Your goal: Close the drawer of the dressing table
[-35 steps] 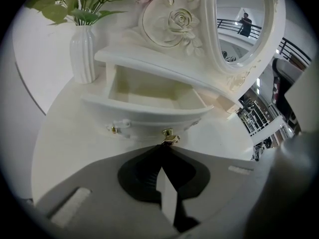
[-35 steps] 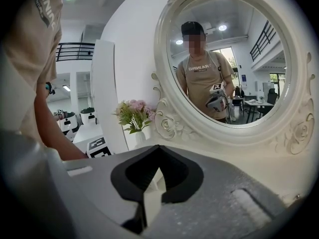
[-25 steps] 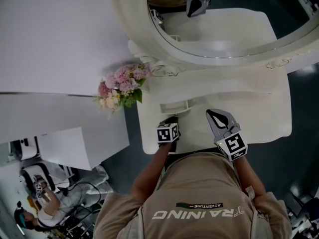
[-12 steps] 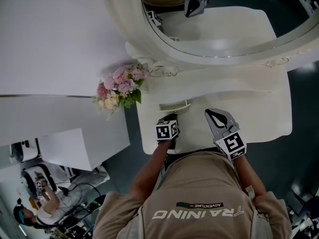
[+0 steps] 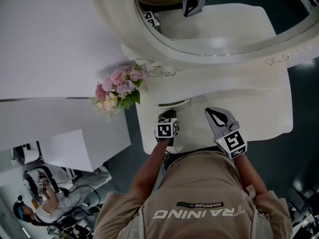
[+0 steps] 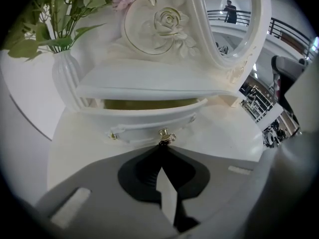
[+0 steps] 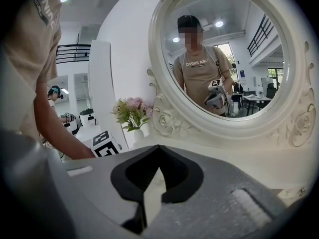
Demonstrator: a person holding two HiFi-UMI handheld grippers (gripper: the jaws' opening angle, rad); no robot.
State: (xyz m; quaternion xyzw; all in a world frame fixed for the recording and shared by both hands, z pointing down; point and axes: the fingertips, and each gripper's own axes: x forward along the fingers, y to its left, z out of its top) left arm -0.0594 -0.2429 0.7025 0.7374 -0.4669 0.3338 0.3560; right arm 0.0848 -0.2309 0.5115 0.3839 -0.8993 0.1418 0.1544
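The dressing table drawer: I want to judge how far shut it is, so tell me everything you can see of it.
The cream-white, curved-front drawer looks like painted wood and sits under a small raised white shelf. It stands slightly open: a dark yellowish gap shows above its front. Its front carries a gold knob in the middle and a smaller gold fitting towards the left. The left hand-held gripper, jaws together, has its tips at the knob, seemingly touching it.
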